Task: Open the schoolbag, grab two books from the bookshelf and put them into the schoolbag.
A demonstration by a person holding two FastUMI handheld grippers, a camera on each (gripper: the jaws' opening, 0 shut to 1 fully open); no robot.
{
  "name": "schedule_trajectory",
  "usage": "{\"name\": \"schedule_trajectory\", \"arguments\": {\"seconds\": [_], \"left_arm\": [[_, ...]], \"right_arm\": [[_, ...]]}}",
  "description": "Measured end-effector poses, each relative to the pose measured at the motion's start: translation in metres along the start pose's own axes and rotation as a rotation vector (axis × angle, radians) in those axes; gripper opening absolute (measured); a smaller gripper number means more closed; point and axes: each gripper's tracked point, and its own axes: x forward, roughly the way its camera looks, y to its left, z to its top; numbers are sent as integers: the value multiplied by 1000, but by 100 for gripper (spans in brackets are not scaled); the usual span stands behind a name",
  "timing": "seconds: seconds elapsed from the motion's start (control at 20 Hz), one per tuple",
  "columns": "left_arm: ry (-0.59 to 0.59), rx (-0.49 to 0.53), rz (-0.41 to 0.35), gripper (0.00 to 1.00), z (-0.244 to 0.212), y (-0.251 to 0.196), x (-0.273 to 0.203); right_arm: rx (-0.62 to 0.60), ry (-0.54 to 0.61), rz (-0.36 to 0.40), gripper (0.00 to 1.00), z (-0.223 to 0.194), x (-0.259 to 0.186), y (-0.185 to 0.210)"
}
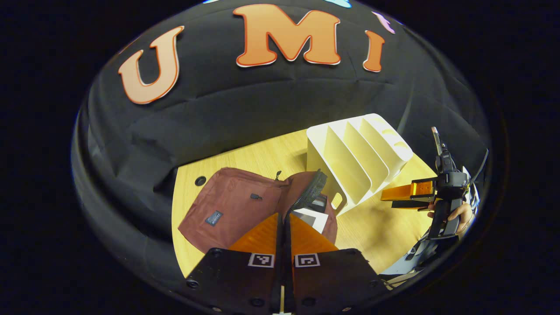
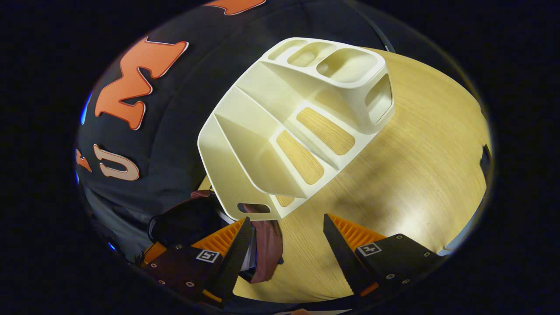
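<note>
A maroon schoolbag (image 1: 227,205) lies on the wooden table (image 1: 385,227) with its opening toward the shelf. Its dark zip-edged flap (image 1: 311,190) stands up, and a white book (image 1: 313,218) shows inside the mouth. My left gripper (image 1: 283,216) sits at the foot of that flap, fingers pressed together on its edge. The white bookshelf (image 2: 280,131) stands beside the bag with all its slots bare. My right gripper (image 2: 286,221) hovers open over the table in front of the shelf, nothing between its fingers. It also shows as the right gripper (image 1: 393,197), held by a hand (image 1: 459,214). A corner of the schoolbag (image 2: 267,245) lies by its left finger.
The shelf's far end has several small cup-like compartments (image 2: 332,65). A round cable hole (image 1: 200,180) sits in the tabletop behind the bag. Bare wood stretches to the right of the shelf (image 2: 420,166). The black cloth wall (image 1: 262,109) closes the back of the table.
</note>
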Motion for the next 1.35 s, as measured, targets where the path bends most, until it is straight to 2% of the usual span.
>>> {"name": "schedule_trajectory", "arguments": {"seconds": [0.2, 0.4, 0.6, 0.8, 1.05, 1.35], "left_arm": [[-11, -148, 12, 21, -13, -27, -4], [-48, -198, 86, 100, -13, -48, -11], [-103, -213, 142, 100, -3, -70, -18], [-189, -223, 180, 99, 30, -89, -24], [-318, -210, 145, 99, 87, -114, -36], [-521, -201, 153, 99, 145, -124, -63]], "right_arm": [[-93, 44, -13, 98, 22, -14, -30], [-191, 80, -35, 98, 35, -30, -54], [-327, 62, -57, 98, 56, -45, -68], [-379, -31, -9, 98, 96, -71, -47], [-534, -264, 8, 98, 158, -120, -9], [-623, -534, 57, 98, 204, -189, 45]]}}
